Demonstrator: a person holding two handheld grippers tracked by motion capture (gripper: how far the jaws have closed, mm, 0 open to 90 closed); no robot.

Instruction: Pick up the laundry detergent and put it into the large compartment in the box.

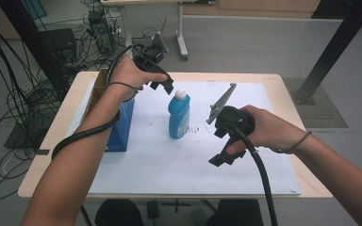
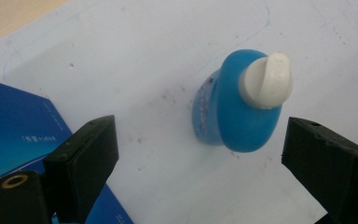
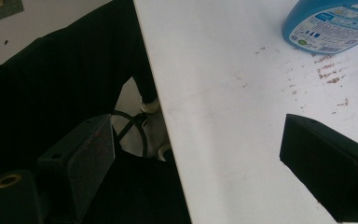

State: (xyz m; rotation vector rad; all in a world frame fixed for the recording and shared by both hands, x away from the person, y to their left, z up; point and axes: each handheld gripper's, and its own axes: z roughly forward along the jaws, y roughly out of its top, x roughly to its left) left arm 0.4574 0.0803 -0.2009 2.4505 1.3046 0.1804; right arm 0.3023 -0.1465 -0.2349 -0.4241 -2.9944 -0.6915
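Two black jaws of the left gripper [image 2: 200, 154] stand wide apart with nothing between them. Just past them, in the left gripper view, stands a blue bottle [image 2: 235, 105] with a white cap [image 2: 266, 80]. The bottle is upright on a white sheet [image 2: 144, 70], seen from above. It is near the jaws but not touching them. A dark blue box [image 2: 14, 126] sits beside the near jaw in that view, and its corner pokes in under that jaw.

In the high view, the left gripper [image 1: 161, 81] hangs above and just behind the bottle [image 1: 179, 115]. The blue box [image 1: 120, 127] stands at the left side of the sheet [image 1: 169, 160], close by the left arm. The gap between box and bottle is bare sheet.

The right gripper [image 3: 196, 158] has its jaws wide apart too, and they hold nothing. They point down over the near edge of the sheet [image 3: 242, 116], where dark clothing shows below the table. The bottom of the bottle [image 3: 331, 23] peeks in at the top corner of that view, well apart from the jaws. Small brown marks [image 3: 328, 74] dot the sheet near it.

In the high view, the right gripper [image 1: 224, 157] is at the right of the bottle, with a grey plate [image 1: 221, 102] on top. The wooden table [image 1: 283, 82] shows around the sheet. Many cables [image 1: 9, 103] lie on the floor at the left.
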